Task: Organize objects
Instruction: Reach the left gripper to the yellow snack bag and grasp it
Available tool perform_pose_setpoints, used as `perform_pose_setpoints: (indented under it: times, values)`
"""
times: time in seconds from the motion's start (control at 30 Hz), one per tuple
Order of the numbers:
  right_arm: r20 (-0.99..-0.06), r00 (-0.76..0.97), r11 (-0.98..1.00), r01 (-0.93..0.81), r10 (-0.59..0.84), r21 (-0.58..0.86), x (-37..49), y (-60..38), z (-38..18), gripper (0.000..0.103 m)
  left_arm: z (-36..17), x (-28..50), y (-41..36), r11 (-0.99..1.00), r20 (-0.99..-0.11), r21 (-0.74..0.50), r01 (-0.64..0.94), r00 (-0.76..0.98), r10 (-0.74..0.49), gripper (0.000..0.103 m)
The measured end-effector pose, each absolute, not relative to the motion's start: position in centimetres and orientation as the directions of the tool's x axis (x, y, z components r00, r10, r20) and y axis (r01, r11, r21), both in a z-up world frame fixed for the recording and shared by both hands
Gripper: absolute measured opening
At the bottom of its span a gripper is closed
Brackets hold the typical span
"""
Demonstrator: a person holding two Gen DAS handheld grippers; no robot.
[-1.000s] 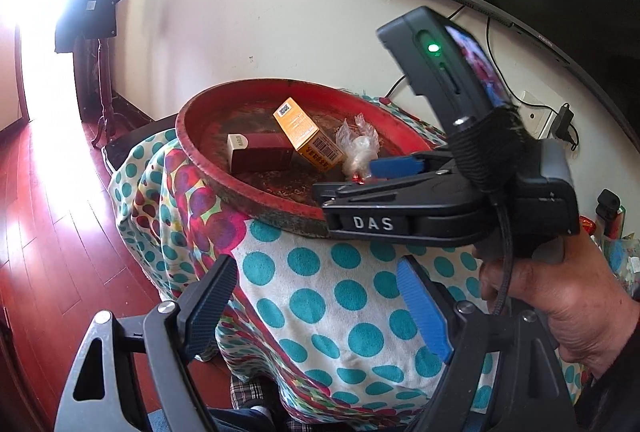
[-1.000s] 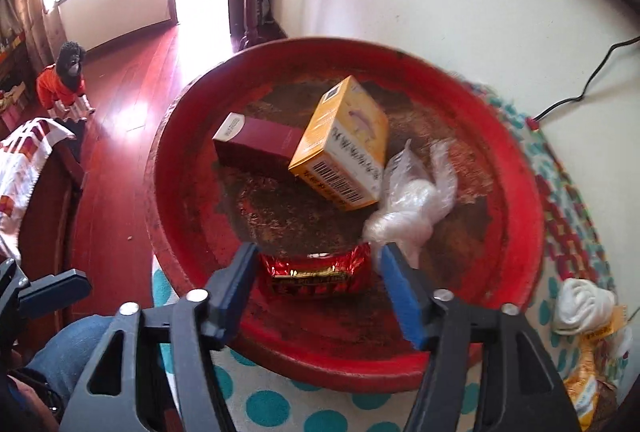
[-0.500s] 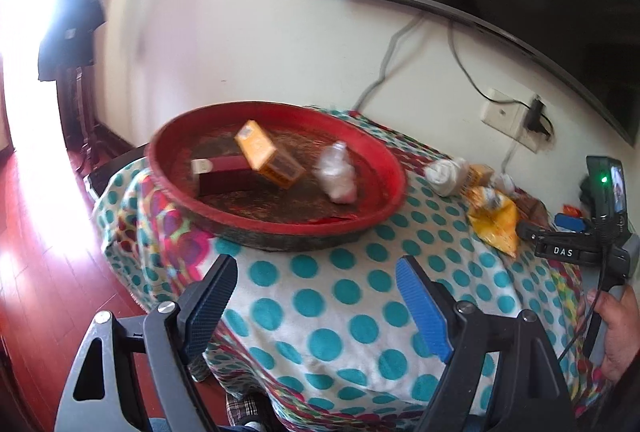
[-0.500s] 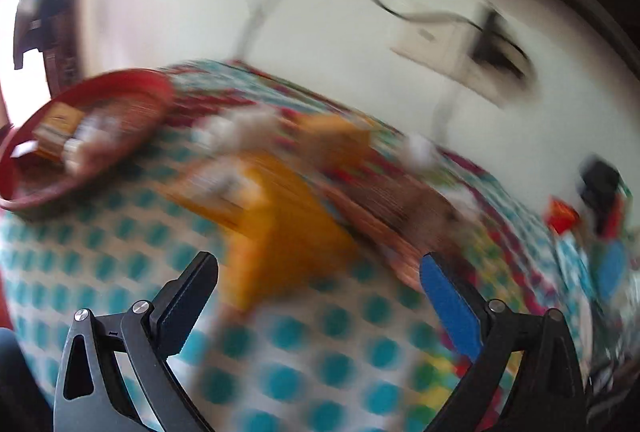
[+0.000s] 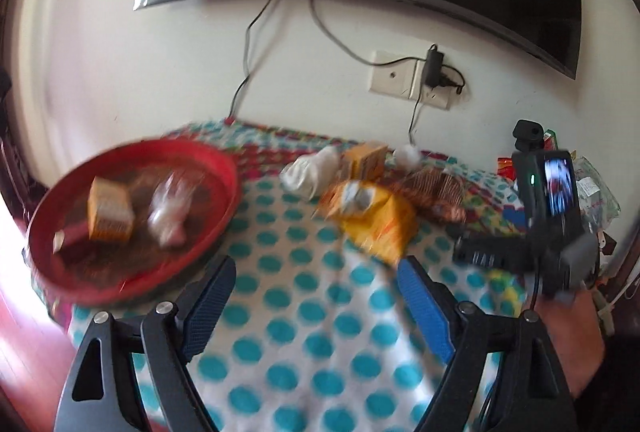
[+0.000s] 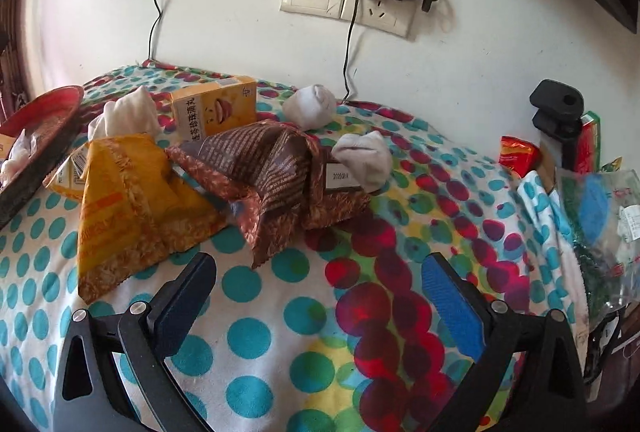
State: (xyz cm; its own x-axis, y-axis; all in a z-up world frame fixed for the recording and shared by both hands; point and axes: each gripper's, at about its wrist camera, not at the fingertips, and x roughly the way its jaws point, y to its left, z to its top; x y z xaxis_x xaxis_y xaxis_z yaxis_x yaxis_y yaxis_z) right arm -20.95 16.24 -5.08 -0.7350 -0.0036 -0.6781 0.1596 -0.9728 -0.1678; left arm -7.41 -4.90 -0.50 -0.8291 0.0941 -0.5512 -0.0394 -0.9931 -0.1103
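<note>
Two hand-held grippers, both mine, both empty; at the bottom of the right wrist view my right hand-held gripper has its jaws spread wide over the spotted cloth on the counter, gripping nothing; my left hand-held gripper at the bottom of its own view is equally wide apart and bare. I judge that I am between picks, choosing the next loose thing to carry to the red tray at centre left of the left view; it already holds a yellow box and a clear bag. Just beyond my right jaws, left of centre, lies the yellow packet; touching it at centre is the brown packet; further up stand a yellow carton and three white sock balls, the last resting against the brown packet. Nearest is the yellow packet, so the next move, I think, calls for easing forward and left, dropping low, and closing on its crinkled edge without dragging the brown one along.
</note>
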Motion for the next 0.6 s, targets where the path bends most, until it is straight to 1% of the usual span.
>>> perform_pose_setpoints:
  times: [0.07,0.13,0.2,0.23,0.33,0.47,0.6]
  values:
    - [-0.659,-0.751,-0.977,0.163,-0.031,-0.140,-20.7,16.6,-4.7,0.102,-0.1,-10.1,-3.6,-0.991,-0.565,-0.119,-0.059,-0.817,0.116,0.087]
    - [-0.656,-0.753,-0.978,0.174,-0.054,-0.118,-20.5,16.8,-4.7,0.103,-0.4,-13.2,-2.5,-0.992,-0.598,-0.118,-0.054,-0.794,0.114,0.087]
    - [-0.663,-0.746,-0.982,0.164,-0.062,-0.094,-20.8,17.2,-4.8,0.103,-1.1,-16.0,-1.7,-0.994,-0.633,-0.101,-0.038,-0.768,0.094,0.087]
    - [-0.668,-0.741,-0.984,0.161,-0.070,-0.076,-20.9,17.5,-4.9,0.102,-1.6,-17.3,-1.3,-0.997,-0.650,-0.080,-0.016,-0.758,0.065,0.087]
    - [-0.674,-0.734,-0.992,0.126,-0.090,-0.005,-21.2,19.0,-5.1,0.103,-2.9,-19.9,-1.2,-0.995,-0.691,-0.097,0.019,-0.721,0.054,0.087]
    - [-0.671,-0.732,-0.993,0.098,-0.120,0.071,-21.2,20.4,-5.1,0.103,-4.1,-22.0,-1.9,-0.987,-0.705,-0.145,0.066,-0.707,0.056,0.087]
    - [-0.672,-0.730,-0.991,0.117,-0.126,0.059,-21.1,19.9,-5.0,0.103,-4.8,-23.5,-1.6,-0.985,-0.719,-0.156,0.074,-0.692,0.062,0.088]
